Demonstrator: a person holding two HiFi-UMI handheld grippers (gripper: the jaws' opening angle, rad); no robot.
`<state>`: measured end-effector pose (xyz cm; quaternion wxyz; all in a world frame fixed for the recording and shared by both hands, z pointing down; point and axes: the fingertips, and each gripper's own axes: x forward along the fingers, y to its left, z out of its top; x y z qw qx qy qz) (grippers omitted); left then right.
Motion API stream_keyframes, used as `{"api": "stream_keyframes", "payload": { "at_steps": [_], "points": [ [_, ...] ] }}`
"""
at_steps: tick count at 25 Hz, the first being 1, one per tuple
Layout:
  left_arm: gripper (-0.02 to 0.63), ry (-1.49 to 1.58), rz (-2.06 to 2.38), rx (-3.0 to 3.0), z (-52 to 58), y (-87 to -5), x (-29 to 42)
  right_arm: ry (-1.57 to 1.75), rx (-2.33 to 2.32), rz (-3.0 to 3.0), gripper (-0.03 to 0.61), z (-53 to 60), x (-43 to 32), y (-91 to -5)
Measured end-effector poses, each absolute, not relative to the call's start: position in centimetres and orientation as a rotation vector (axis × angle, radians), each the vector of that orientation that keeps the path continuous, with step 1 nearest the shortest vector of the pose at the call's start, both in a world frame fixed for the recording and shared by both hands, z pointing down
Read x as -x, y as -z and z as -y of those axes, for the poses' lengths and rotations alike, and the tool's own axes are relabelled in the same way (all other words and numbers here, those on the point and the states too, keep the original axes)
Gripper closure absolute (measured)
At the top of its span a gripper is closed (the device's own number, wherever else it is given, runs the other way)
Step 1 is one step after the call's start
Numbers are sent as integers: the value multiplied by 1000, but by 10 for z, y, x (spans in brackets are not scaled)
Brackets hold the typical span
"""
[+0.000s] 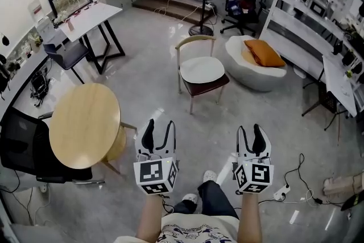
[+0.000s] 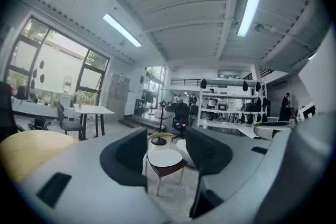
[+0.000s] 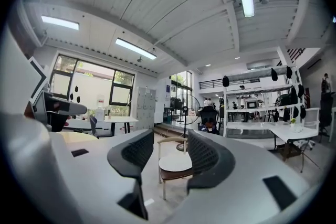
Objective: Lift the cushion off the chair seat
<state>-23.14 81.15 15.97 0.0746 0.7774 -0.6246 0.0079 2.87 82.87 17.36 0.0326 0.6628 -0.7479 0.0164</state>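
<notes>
A round white cushion lies on the dark red seat of a wooden chair in the middle of the floor. Both grippers hang well short of it, side by side near the person's body. My left gripper is open and empty, and my right gripper is open and empty too. In the left gripper view the cushion shows far off between the spread jaws of the left gripper. The right gripper view frames the same cushion between the parted jaws of the right gripper.
A round wooden table and a black office chair stand at the left. A white pouffe with an orange pillow sits right of the chair. A standing fan is behind it. A power strip with cables lies at the right.
</notes>
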Motion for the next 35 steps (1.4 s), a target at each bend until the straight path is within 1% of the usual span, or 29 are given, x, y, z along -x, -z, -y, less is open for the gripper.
{"api": "stream_keyframes", "payload": {
  "at_steps": [5, 9, 26, 31, 35],
  "points": [
    [388, -32, 1897, -2296, -761, -167, 224, -69, -2023, 2295, 371, -774, -43, -183],
    [389, -46, 1920, -2267, -702, -178, 202, -88, -2002, 2311, 368, -708, -70, -195],
    [388, -18, 2072, -2119, -367, -173, 89, -30, -1860, 2375, 357, -336, -216, -186],
    [388, -73, 2069, -2107, -306, -182, 64, -68, -1834, 2374, 357, -270, -239, -199],
    [390, -101, 2065, -2067, -265, -196, 57, -106, -1805, 2369, 357, -228, -247, -215]
  ]
}}
